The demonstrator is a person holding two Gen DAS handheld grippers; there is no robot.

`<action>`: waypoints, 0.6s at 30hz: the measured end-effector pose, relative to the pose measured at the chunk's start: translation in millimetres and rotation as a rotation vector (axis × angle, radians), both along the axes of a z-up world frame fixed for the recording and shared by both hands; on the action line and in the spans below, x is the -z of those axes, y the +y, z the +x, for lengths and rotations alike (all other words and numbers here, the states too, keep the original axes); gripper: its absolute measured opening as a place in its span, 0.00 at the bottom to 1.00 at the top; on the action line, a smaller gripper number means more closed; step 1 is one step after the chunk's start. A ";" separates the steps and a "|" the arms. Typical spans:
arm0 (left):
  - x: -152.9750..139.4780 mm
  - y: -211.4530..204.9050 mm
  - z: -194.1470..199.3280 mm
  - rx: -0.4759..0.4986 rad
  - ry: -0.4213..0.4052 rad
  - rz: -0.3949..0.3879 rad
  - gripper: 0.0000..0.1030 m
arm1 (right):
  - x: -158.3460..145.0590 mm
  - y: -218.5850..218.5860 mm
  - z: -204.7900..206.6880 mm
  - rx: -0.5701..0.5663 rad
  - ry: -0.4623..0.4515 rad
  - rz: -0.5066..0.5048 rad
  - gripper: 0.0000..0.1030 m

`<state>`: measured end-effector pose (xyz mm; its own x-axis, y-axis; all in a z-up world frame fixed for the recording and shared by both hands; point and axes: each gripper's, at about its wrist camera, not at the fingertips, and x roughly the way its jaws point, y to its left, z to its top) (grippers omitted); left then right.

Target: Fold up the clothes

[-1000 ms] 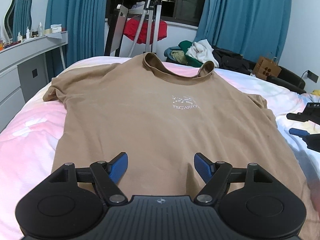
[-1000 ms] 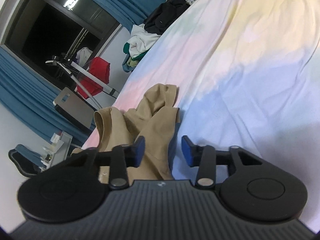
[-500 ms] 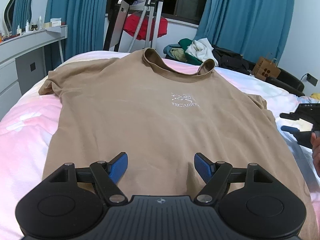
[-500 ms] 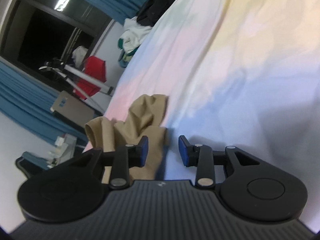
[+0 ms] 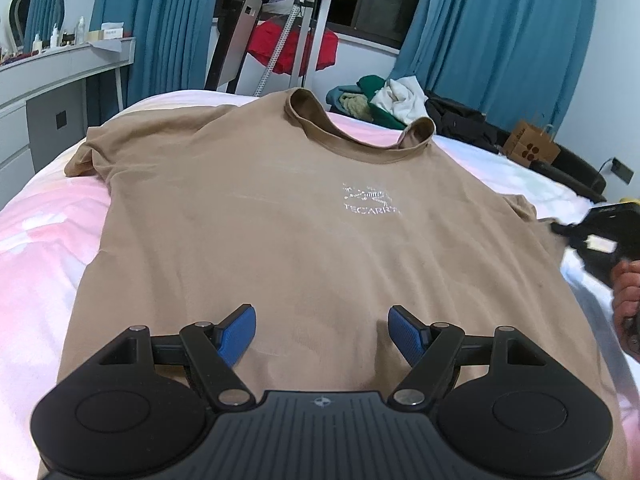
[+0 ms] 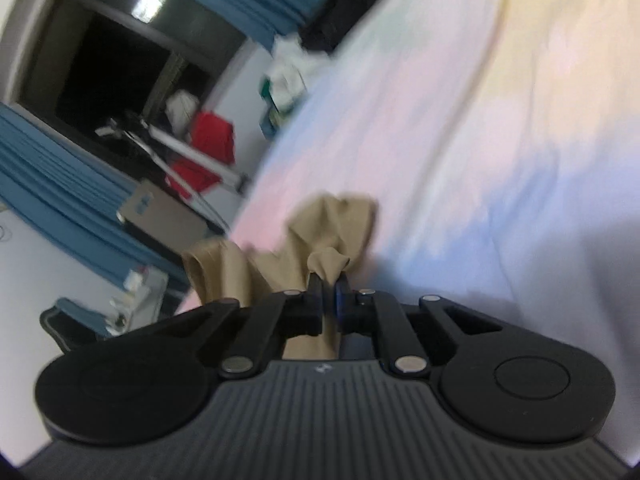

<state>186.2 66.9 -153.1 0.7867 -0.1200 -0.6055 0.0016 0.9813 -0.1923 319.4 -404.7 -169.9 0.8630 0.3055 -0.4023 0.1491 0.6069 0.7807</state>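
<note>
- Right claw [image 6: 330,286]: clenched on a pinch of tan fabric. A small knot of cloth bulges just ahead of the tips, so the grip looks secure. Probably the shirt's right sleeve or side edge, gathered for the first fold inward.
- Ahead of it: the sleeve [image 6: 340,224] stands bunched and lifted off the bedsheet [image 6: 500,140] — judged to be tented by the pinch, not lying loose.
- Left claw [image 5: 318,330]: released, fingers [image 5: 236,332] spread wide, nothing between them. It hangs over the lower front of the shirt [image 5: 280,220] near the hem; whether it touches the cloth I cannot tell.
- Beyond it: shirt spread flat, front up, logo [image 5: 370,202] showing, collar [image 5: 356,128] at the far end, left sleeve out to that side. Laid out this way, both edges can be reached.
- To its right: a hand [image 5: 628,296] at the shirt's edge, holding the other claw.
- Fold not yet made — body still lies full width.
</note>
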 end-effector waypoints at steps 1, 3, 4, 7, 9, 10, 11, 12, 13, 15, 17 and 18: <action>-0.8 1.2 -0.6 -0.005 0.001 -0.011 0.73 | -11.7 -1.1 -5.7 0.015 -0.028 -0.029 0.08; -2.9 4.6 -2.0 -0.015 0.003 -0.036 0.72 | -38.2 -3.6 -18.4 0.029 -0.079 -0.115 0.08; -4.0 6.5 -2.8 -0.020 0.004 -0.048 0.72 | -47.3 -5.9 -25.5 0.042 -0.088 -0.152 0.08; -7.3 10.2 -5.4 -0.029 0.006 -0.069 0.72 | -61.4 -11.4 -44.5 0.048 -0.026 -0.227 0.08; -9.3 10.5 -7.3 -0.029 0.003 -0.067 0.72 | -52.8 -17.5 -53.8 0.039 0.078 -0.210 0.08; -10.4 10.6 -8.2 -0.029 0.002 -0.066 0.72 | -45.4 -21.4 -58.1 0.034 0.137 -0.185 0.08; -11.2 10.5 -9.1 -0.028 0.000 -0.065 0.72 | -34.7 -26.5 -60.3 0.029 0.194 -0.126 0.09; -11.4 9.5 -9.8 -0.027 0.001 -0.062 0.72 | -23.7 -31.7 -62.2 0.023 0.250 -0.064 0.10; -11.6 8.4 -10.5 -0.025 0.001 -0.060 0.72 | -18.9 -35.8 -63.0 0.027 0.254 -0.017 0.11; -11.9 6.5 -11.7 -0.023 0.001 -0.055 0.72 | -10.2 -44.0 -64.2 0.035 0.252 0.073 0.12; -12.2 5.8 -11.5 -0.026 0.003 -0.054 0.72 | -11.2 -51.4 -65.5 0.070 0.221 0.119 0.23; -12.4 5.4 -11.3 -0.028 0.003 -0.053 0.72 | -12.4 -53.4 -65.1 0.084 0.191 0.121 0.38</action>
<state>174.8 72.3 -140.8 0.7883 -0.1297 -0.6014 -0.0266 0.9694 -0.2439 254.3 -458.2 -157.5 0.7991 0.2916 -0.5258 0.3476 0.4896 0.7997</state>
